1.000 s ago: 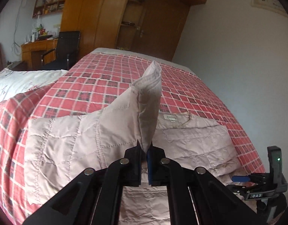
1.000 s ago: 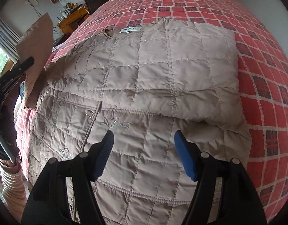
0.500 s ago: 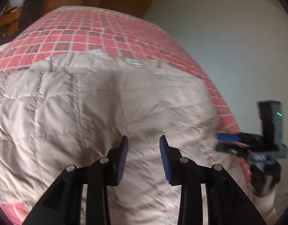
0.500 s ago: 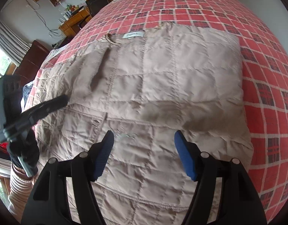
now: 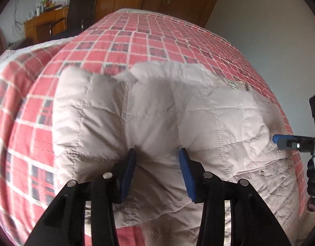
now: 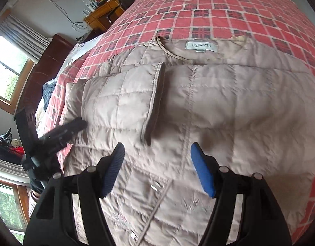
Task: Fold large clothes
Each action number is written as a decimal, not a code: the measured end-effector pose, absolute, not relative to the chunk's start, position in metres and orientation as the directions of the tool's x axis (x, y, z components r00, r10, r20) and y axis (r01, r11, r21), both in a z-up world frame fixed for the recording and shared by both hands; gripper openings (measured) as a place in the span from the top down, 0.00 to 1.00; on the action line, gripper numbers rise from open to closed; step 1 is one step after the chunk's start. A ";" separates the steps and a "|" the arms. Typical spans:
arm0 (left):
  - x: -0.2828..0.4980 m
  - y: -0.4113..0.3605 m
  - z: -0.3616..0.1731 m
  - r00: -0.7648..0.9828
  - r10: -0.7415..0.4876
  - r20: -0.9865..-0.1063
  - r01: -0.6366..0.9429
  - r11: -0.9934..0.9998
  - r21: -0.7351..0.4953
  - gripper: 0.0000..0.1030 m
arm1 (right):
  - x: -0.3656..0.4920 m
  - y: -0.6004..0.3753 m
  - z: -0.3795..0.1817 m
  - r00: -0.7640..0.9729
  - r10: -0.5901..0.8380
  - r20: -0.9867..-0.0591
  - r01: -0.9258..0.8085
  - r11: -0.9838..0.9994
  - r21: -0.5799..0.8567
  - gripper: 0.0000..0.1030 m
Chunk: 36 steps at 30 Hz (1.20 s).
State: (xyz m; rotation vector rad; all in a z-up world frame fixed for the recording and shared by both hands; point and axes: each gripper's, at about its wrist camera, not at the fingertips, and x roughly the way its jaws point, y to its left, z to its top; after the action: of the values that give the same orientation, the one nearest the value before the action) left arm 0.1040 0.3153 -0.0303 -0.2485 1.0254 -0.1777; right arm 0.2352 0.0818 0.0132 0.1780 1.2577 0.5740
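A beige quilted jacket (image 6: 229,106) lies flat on the red plaid bedspread (image 6: 218,14), collar and white label (image 6: 201,47) at the far end. Its left sleeve (image 6: 124,100) is folded across the chest, cuff edge near the middle. My left gripper (image 5: 157,164) stands open low over that folded sleeve (image 5: 157,110), blue pads either side of a puffed fold, nothing clamped. The right gripper (image 6: 157,160) hangs open above the jacket's lower front, holding nothing. Each gripper appears at the other view's edge: the right gripper (image 5: 288,143), the left gripper (image 6: 61,133).
The bedspread (image 5: 137,47) runs far beyond the jacket. A wooden desk and black chair (image 5: 79,16) stand left of the bed, wardrobe doors behind. A white wall lies to the right. Windows with curtains (image 6: 18,41) and dark clothes (image 6: 48,90) are on the left.
The left gripper, shut on the raised sleeve a second ago, has laid it across the jacket, opened and drawn back. The right gripper stayed open and shifted slightly toward the collar.
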 end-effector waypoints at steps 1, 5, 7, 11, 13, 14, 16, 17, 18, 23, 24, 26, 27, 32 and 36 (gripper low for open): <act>0.102 0.313 -0.030 0.519 -0.256 -0.816 0.037 0.960 -0.277 0.57 | 0.242 0.086 0.010 0.176 0.512 -0.841 -0.305 0.840 0.448 0.35; 0.099 0.313 -0.021 0.540 -0.279 -0.795 0.034 0.950 -0.310 0.57 | 0.256 0.099 0.000 0.138 0.539 -0.831 -0.306 0.821 0.482 0.38; 0.095 0.319 -0.011 0.558 -0.281 -0.781 0.025 0.946 -0.322 0.57 | 0.258 0.112 -0.004 0.137 0.519 -0.844 -0.320 0.829 0.458 0.53; 0.087 0.328 0.011 0.609 -0.257 -0.750 0.004 0.947 -0.322 0.56 | 0.257 0.113 -0.004 0.140 0.528 -0.837 -0.320 0.824 0.467 0.90; 0.084 0.334 0.021 0.635 -0.238 -0.734 -0.006 0.949 -0.314 0.56 | 0.255 0.100 0.007 0.169 0.549 -0.818 -0.315 0.817 0.484 0.92; 0.084 0.335 0.026 0.646 -0.229 -0.728 -0.007 0.952 -0.305 0.56 | 0.253 0.093 0.013 0.187 0.549 -0.814 -0.313 0.819 0.481 0.92; 0.084 0.335 0.035 0.664 -0.221 -0.714 0.003 0.956 -0.294 0.56 | 0.249 0.072 0.029 0.244 0.554 -0.796 -0.307 0.823 0.479 0.92; 0.083 0.335 0.038 0.671 -0.223 -0.708 0.006 0.955 -0.295 0.56 | 0.246 0.058 0.037 0.268 0.563 -0.782 -0.299 0.820 0.488 0.93; 0.084 0.335 0.041 0.677 -0.227 -0.700 0.010 0.954 -0.301 0.56 | 0.245 0.050 0.042 0.281 0.565 -0.776 -0.293 0.820 0.491 0.94; 0.090 0.319 0.040 0.669 -0.246 -0.701 0.046 0.956 -0.291 0.56 | 0.238 -0.005 0.053 0.369 0.483 -0.794 -0.213 0.876 0.433 0.94; 0.093 0.315 0.038 0.666 -0.247 -0.704 0.051 0.957 -0.287 0.56 | 0.238 -0.021 0.053 0.377 0.476 -0.795 -0.183 0.879 0.439 0.94; 0.097 0.307 0.033 0.654 -0.261 -0.710 0.068 0.955 -0.289 0.56 | 0.236 -0.040 0.049 0.388 0.468 -0.794 -0.150 0.882 0.446 0.94; 0.099 0.303 0.030 0.647 -0.266 -0.715 0.075 0.955 -0.287 0.56 | 0.235 -0.051 0.048 0.396 0.456 -0.797 -0.130 0.887 0.443 0.94; 0.112 0.279 0.010 0.602 -0.213 -0.769 0.086 0.975 -0.203 0.56 | 0.232 -0.083 0.033 0.404 0.433 -0.806 -0.064 0.892 0.447 0.94; 0.125 0.272 -0.014 0.553 -0.151 -0.820 0.066 0.988 -0.137 0.56 | 0.233 -0.078 0.000 0.347 0.397 -0.850 -0.034 0.911 0.412 0.94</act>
State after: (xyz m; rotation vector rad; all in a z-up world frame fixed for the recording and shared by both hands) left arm 0.1255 0.2716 -0.0135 -0.0936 0.9773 -0.1284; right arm 0.2331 -0.0784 0.0000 0.3502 1.1900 0.2869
